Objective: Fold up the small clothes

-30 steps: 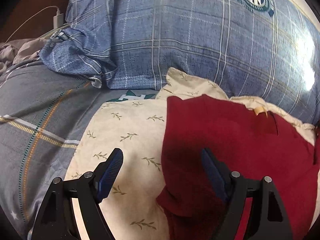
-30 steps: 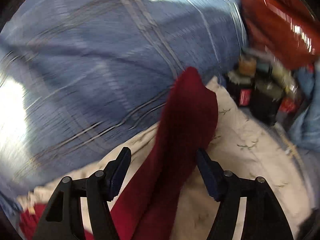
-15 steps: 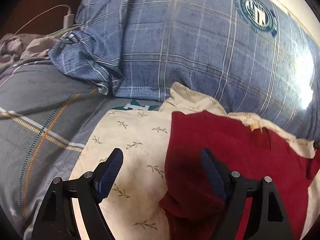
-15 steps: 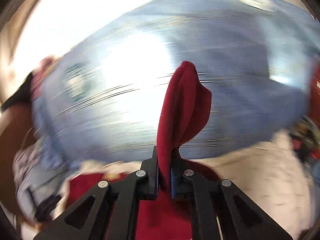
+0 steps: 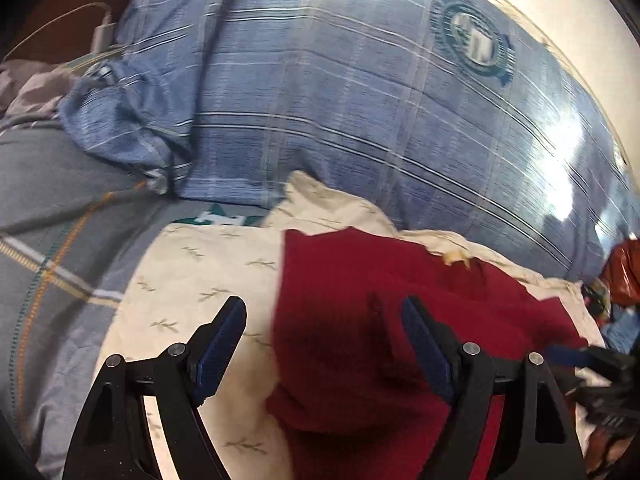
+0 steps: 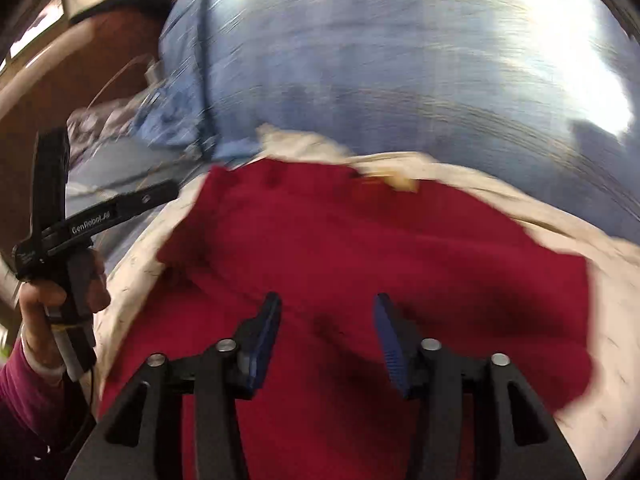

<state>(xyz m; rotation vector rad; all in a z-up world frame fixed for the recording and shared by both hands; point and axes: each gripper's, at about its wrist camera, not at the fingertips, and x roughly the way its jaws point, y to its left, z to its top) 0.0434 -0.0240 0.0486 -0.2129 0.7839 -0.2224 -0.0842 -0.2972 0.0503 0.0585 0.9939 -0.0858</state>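
Note:
A dark red garment (image 5: 360, 300) lies spread on a cream cloth with a leaf print (image 5: 192, 276). My left gripper (image 5: 322, 312) hovers open over the garment's left edge, and neither pad touches the fabric. In the right wrist view the same red garment (image 6: 360, 240) fills the middle. My right gripper (image 6: 327, 308) is just above it. Its jaws are opening, and nothing is pinched between the pads. A yellow tag (image 6: 400, 181) shows at the garment's far edge. The right gripper's fingers (image 5: 572, 354) show blurred at the right edge of the left wrist view.
A big blue plaid pillow (image 5: 360, 100) rises right behind the cream cloth. A grey plaid sheet (image 5: 60, 216) spreads to the left, with a white charger and cable (image 5: 100, 34) beyond. Red packets and clutter (image 5: 616, 272) sit at the far right. A hand (image 6: 36, 300) in a magenta sleeve holds the left gripper.
The right gripper shut on a raised red fold, swung it left across the garment, then let it go. The fold now lies flat on the garment. The left gripper stayed open, tilting slightly.

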